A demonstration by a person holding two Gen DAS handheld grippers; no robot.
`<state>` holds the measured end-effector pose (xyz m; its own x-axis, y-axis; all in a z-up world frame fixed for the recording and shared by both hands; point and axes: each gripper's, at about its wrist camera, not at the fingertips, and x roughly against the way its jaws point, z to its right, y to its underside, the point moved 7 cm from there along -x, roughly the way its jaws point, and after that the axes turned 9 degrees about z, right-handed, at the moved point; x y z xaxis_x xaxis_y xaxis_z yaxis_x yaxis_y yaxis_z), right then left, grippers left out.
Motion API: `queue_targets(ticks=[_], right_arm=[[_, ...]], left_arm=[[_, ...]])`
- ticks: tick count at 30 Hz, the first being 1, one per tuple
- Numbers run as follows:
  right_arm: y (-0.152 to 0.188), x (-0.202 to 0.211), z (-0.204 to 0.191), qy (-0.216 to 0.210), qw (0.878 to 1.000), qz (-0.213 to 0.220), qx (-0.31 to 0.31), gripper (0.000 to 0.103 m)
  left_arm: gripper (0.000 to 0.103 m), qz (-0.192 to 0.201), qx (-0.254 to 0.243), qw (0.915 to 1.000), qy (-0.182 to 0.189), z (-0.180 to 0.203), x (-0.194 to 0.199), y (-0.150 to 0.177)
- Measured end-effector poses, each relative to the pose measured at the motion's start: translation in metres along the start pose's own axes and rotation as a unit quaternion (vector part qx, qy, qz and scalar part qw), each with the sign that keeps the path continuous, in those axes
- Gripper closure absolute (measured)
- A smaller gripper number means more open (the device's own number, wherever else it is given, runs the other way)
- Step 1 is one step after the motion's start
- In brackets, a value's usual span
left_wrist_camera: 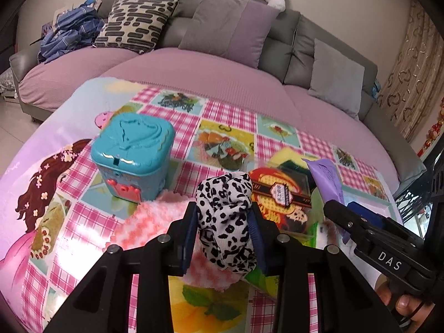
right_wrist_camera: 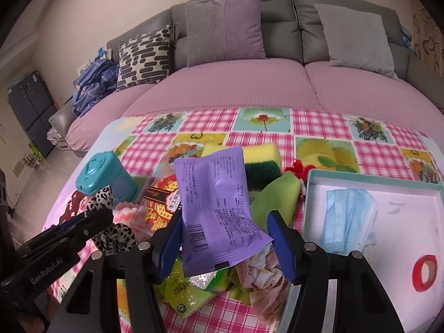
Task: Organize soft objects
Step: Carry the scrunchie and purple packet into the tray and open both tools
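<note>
White tray holds blue mask, red tape; left jaws clamp leopard scrunchie; right jaws pinch purple packet.

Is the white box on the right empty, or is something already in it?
Not empty. The white box holds a blue face mask, crumpled against its left side, and a roll of red tape near its lower right.

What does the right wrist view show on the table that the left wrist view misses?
Only the right wrist view: the white tray holding a blue face mask and red tape roll.
Only the left wrist view: the person's hand on the right gripper.
Both: teal box, leopard scrunchie in the left gripper, purple packet.
</note>
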<state>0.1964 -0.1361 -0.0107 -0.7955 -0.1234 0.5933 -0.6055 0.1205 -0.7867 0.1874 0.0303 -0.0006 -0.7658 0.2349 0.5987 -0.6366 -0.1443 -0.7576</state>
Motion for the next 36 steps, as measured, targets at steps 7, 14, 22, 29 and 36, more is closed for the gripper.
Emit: queue_targets(ticks=[7,14,22,29,36], right_arm=[[-0.009,0.020,0.005,0.000,1.000,0.021,-0.006,0.040],[-0.011,0.033,0.011,0.001,1.000,0.029,-0.011,0.040],[-0.009,0.044,0.042,0.024,0.998,0.034,-0.039,0.040],[-0.008,0.064,0.102,0.088,0.992,0.044,-0.076,0.040],[0.004,0.087,0.177,0.174,0.975,0.046,-0.131,0.040]], left_arm=[[0.066,0.032,0.004,0.9994,0.007,0.003,0.022,-0.015],[0.066,0.058,-0.005,0.9983,0.008,0.012,0.039,-0.026],[0.066,0.043,-0.040,0.9981,0.019,0.049,0.028,-0.029],[0.066,0.038,-0.080,0.9944,0.058,0.106,0.020,-0.035],[0.067,0.028,-0.134,0.9878,0.075,0.163,0.006,-0.028]])
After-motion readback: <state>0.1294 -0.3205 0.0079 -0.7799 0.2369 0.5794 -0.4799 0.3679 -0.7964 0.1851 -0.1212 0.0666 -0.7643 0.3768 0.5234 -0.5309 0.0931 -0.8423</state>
